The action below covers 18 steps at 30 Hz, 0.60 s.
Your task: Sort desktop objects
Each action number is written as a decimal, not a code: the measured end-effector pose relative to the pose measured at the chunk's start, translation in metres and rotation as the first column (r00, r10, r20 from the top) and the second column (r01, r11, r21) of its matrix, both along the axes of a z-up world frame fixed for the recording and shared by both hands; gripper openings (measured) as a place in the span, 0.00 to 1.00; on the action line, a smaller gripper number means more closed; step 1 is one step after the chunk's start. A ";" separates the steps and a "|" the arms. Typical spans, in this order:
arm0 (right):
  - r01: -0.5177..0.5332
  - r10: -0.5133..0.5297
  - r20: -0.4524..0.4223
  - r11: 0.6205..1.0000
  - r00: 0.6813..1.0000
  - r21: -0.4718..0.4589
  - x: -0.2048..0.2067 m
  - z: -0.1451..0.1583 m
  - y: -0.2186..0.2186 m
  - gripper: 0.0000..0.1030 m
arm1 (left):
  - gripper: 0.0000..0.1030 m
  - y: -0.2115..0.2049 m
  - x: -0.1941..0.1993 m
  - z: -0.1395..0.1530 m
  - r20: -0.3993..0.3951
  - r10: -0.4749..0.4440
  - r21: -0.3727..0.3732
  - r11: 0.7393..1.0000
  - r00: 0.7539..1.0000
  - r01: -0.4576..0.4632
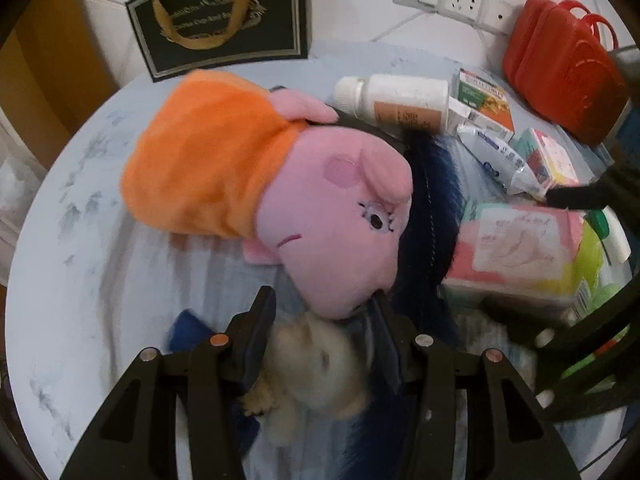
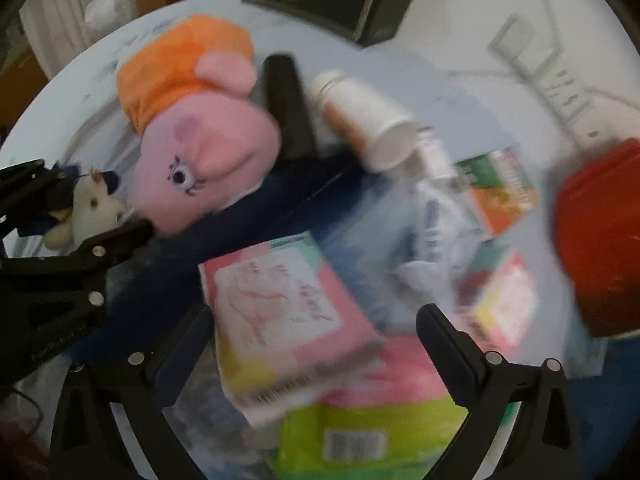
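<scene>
Fingers of the left gripper [image 1: 320,320] clamp a small cream plush bear [image 1: 320,364], held just beside the snout of the pink pig plush [image 1: 320,216] lying on the pale blue table [image 1: 100,280]. Right gripper [image 2: 316,324] stands spread wide, pads touching nothing, above a pink tissue pack [image 2: 288,312] that rests on a green pack [image 2: 360,436]. White bottle [image 2: 360,116] lies on its side near a red case [image 2: 600,240].
</scene>
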State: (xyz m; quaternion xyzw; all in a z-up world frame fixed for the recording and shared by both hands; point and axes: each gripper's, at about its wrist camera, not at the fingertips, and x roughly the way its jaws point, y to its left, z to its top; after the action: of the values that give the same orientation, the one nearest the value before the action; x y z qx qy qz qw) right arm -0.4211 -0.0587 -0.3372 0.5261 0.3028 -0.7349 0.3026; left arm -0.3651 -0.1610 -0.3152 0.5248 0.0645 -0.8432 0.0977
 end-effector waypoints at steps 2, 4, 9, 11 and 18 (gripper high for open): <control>0.006 -0.007 0.023 1.000 1.000 0.012 0.002 -0.017 0.000 0.95 | 0.46 0.003 -0.004 -0.008 0.019 -0.007 -0.001 1.000 1.000 0.007; 0.036 -0.036 0.038 0.999 0.999 0.002 0.003 -0.027 0.005 0.84 | 0.40 0.005 -0.006 -0.016 0.045 -0.001 0.000 1.000 0.999 0.001; 0.107 -0.104 0.029 0.989 0.994 -0.100 0.007 -0.008 0.026 0.73 | 0.29 0.007 -0.001 -0.008 0.029 -0.002 0.002 1.000 1.000 0.002; 0.122 -0.121 0.015 0.985 0.993 -0.124 0.010 0.000 0.032 0.70 | 0.27 0.009 0.004 0.000 0.011 -0.006 -0.007 1.000 1.000 0.006; 0.147 -0.148 0.009 0.976 0.989 -0.164 0.029 0.018 0.050 0.71 | 0.52 -0.012 0.039 0.032 -0.027 0.001 -0.018 1.000 1.000 -0.002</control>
State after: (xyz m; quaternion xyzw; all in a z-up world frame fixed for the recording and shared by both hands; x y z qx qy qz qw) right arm -0.3925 -0.0085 -0.3194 0.5192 0.2020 -0.7785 0.2890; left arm -0.3259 -0.1728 -0.2829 0.5122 0.0588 -0.8508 0.1021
